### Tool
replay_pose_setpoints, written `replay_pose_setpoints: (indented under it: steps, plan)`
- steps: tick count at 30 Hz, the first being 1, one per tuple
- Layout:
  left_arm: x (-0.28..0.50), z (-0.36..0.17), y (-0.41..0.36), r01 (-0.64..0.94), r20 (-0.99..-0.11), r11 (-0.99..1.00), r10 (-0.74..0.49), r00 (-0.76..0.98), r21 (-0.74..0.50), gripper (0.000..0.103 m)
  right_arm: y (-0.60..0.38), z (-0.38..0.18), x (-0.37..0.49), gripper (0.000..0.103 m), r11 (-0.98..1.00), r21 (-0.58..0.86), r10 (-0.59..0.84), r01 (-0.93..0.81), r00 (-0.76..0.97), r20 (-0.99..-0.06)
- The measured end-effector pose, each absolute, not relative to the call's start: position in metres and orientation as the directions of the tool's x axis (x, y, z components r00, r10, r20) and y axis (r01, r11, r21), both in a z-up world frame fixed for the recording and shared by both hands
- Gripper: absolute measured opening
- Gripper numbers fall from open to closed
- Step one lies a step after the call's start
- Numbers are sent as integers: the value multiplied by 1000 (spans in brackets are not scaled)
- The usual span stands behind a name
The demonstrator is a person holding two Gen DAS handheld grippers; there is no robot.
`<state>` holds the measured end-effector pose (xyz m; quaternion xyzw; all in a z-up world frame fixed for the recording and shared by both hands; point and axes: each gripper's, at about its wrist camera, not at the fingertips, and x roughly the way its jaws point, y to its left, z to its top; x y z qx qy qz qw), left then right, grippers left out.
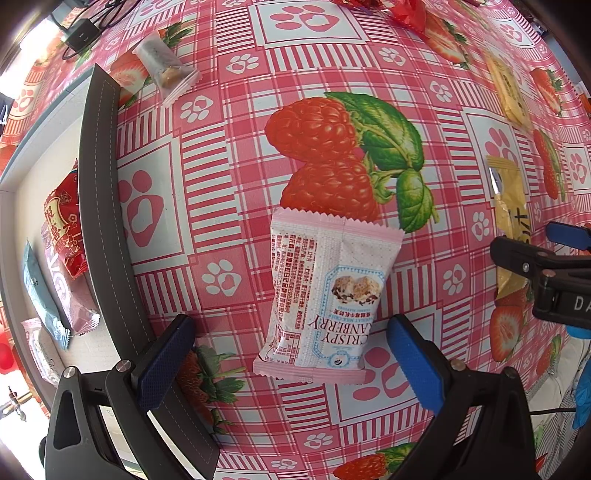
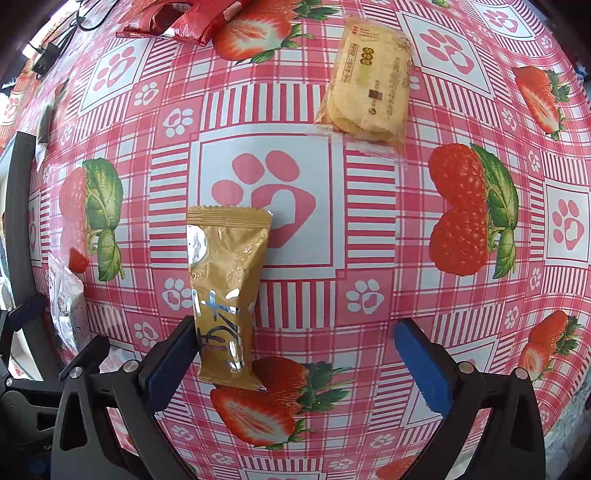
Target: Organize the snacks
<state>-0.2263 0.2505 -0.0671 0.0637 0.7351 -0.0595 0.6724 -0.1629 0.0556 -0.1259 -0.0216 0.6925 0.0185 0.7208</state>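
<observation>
Snacks in sealed wrappers lie scattered over the pink checked surface (image 1: 236, 155) printed with strawberries and paw marks. A pale pink cranberry-crisp packet (image 1: 325, 295) lies flat between the spread fingers of the left gripper (image 1: 291, 365), touching neither pad. A shiny gold foil packet (image 2: 223, 291) lies just ahead of the right gripper (image 2: 295, 363), whose fingers are also spread; the packet's near end sits against the left pad, well apart from the right pad, so it is off-centre in the opening.

At the left of the left-wrist view, a dark-rimmed tray (image 1: 101, 155) already holds a red packet (image 1: 64, 229), a pink one and a light blue one, so sorting seems partly done. Farther off lie a clear packet of yellow rice crackers (image 2: 365, 85), a translucent packet (image 1: 166, 68) near the tray's far end, and red wrappers (image 2: 173, 18) at the far edge.

Both grippers look poised for a pick. The left should close squarely across the pink packet's width, then carry it left into the tray. The right likely needs shifting left to centre the gold packet before closing.
</observation>
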Motion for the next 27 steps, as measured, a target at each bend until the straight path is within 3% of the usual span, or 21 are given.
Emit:
replay_pose_setpoints:
  steps: [21, 27]
  plan:
    - [-223, -69, 255, 164, -998, 986, 5, -55, -4, 103, 55, -125, -161, 103, 998, -6, -4, -60, 34, -999]
    - [-205, -76, 248, 171, -991, 985, 26, -133, 3, 103, 58, -130, -146, 103, 998, -6, -8, -65, -34, -999]
